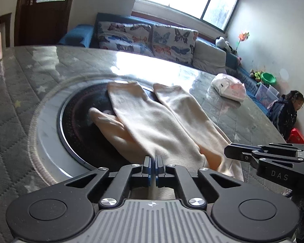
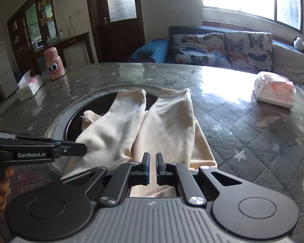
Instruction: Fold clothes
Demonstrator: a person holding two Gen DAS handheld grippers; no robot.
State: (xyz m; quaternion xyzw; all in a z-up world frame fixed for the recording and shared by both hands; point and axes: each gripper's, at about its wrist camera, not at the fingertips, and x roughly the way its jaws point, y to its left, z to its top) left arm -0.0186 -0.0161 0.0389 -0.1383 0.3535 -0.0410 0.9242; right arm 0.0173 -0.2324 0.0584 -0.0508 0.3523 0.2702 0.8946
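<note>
Soft cream trousers (image 1: 162, 125) lie legs-outward across my glossy quilted tabletop (image 2: 243, 141); my left gripper (image 1: 153, 162) fingers pinch their near hem; my right gripper (image 2: 152, 162) fingers stand slightly parted above the cloth.

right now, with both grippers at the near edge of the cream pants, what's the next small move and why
Probably lift the near edge and carry it toward the leg ends: the left gripper appears shut on the cream pants, which lie flat, legs pointing away. Whether the right gripper grips is unclear.
</note>
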